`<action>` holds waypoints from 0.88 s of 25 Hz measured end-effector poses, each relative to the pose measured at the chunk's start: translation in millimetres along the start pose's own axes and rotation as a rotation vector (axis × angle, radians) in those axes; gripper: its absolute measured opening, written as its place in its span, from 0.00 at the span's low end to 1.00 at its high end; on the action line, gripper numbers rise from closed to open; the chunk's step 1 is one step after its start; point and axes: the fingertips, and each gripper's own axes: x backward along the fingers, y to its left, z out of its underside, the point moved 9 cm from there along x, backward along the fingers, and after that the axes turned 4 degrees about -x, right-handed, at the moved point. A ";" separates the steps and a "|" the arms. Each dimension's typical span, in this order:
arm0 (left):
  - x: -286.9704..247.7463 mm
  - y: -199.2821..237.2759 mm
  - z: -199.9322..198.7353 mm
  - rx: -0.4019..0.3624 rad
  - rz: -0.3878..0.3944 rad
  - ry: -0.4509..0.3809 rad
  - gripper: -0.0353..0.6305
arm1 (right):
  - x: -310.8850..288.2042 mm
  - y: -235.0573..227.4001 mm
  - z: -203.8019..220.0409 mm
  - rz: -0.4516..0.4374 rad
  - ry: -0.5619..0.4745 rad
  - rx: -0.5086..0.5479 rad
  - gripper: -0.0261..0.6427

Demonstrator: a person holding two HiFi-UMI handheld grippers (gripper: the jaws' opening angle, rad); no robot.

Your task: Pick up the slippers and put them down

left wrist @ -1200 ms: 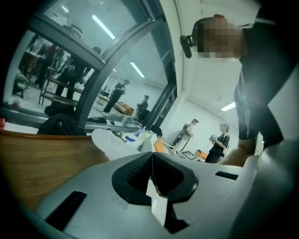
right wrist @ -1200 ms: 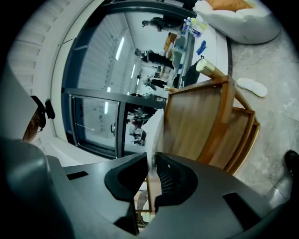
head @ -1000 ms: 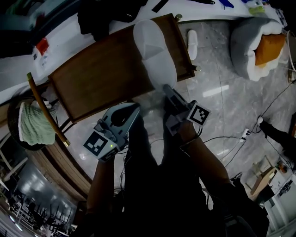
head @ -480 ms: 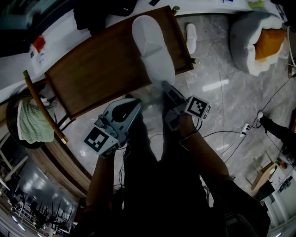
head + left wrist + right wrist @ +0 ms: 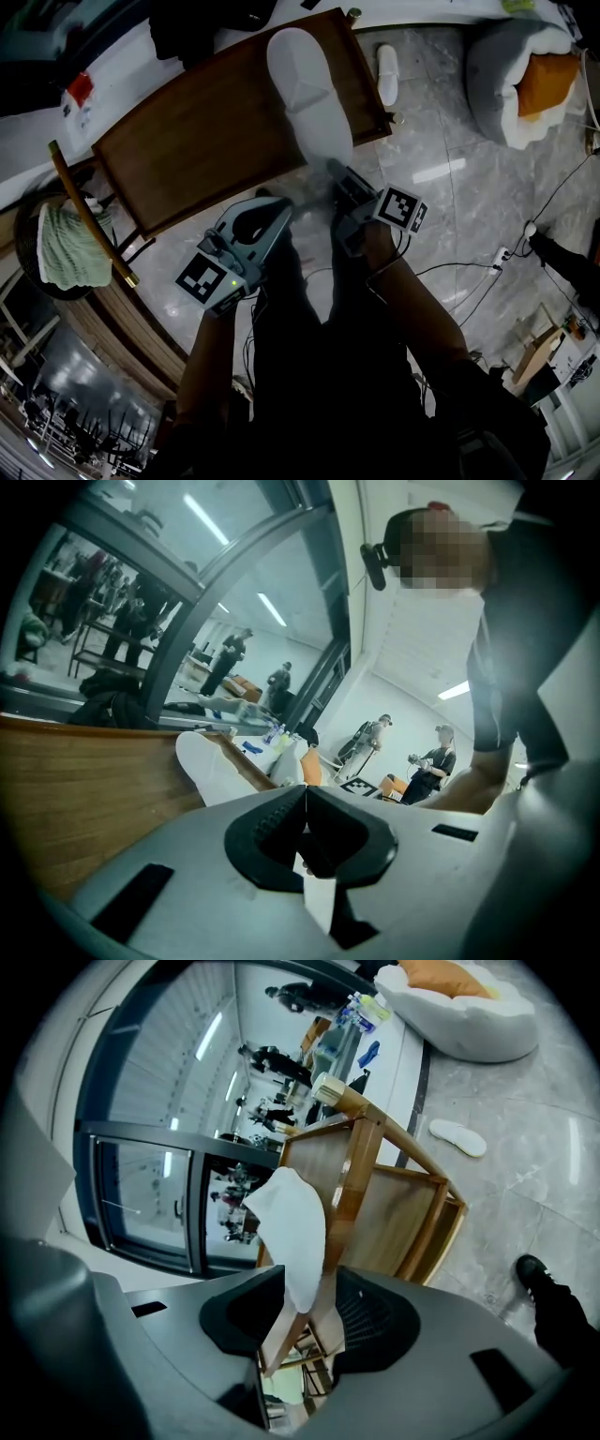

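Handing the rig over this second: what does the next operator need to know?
Left claw: shut, empty.
Right claw: jaws opening, with the end of the white slipper between them, not pressed.
That slipper lies on the wooden chair seat, so it is set down.
Second slipper: on the floor beside the chair, untouched.
Left to do: draw that claw clear, then probably fetch the second slipper.

The head view is looking steeply down from well above the wooden chair [image 5: 206, 141]. Both gripper views are looking along their jaws, low and close (nearly seat level). All three are sharing the white slipper [image 5: 309, 94].
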 end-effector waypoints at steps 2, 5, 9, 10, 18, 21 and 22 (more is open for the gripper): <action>-0.2 0.3 -2.8 -0.009 -0.003 0.001 0.07 | 3.1 1.6 -2.4 0.006 -0.004 0.011 0.26; 0.6 2.2 -7.2 -0.031 -0.010 -0.005 0.07 | 15.8 0.0 -8.9 0.042 -0.025 0.033 0.27; 5.2 -2.4 -24.3 -0.047 -0.026 -0.024 0.07 | 51.9 5.3 -26.5 0.095 -0.090 0.068 0.27; 7.0 -5.8 -34.7 -0.061 -0.027 -0.032 0.07 | 61.7 16.7 -33.4 0.081 -0.113 0.104 0.27; 34.2 -66.5 -121.6 -0.188 -0.007 -0.126 0.07 | 114.0 185.9 -40.9 -0.359 -0.102 0.545 0.11; 42.3 -75.0 -155.1 -0.268 -0.008 -0.172 0.07 | 115.5 248.9 -37.4 -0.532 -0.065 0.695 0.09; 44.6 -77.2 -165.0 -0.294 -0.013 -0.186 0.07 | 116.6 267.5 -36.0 -0.578 -0.049 0.759 0.08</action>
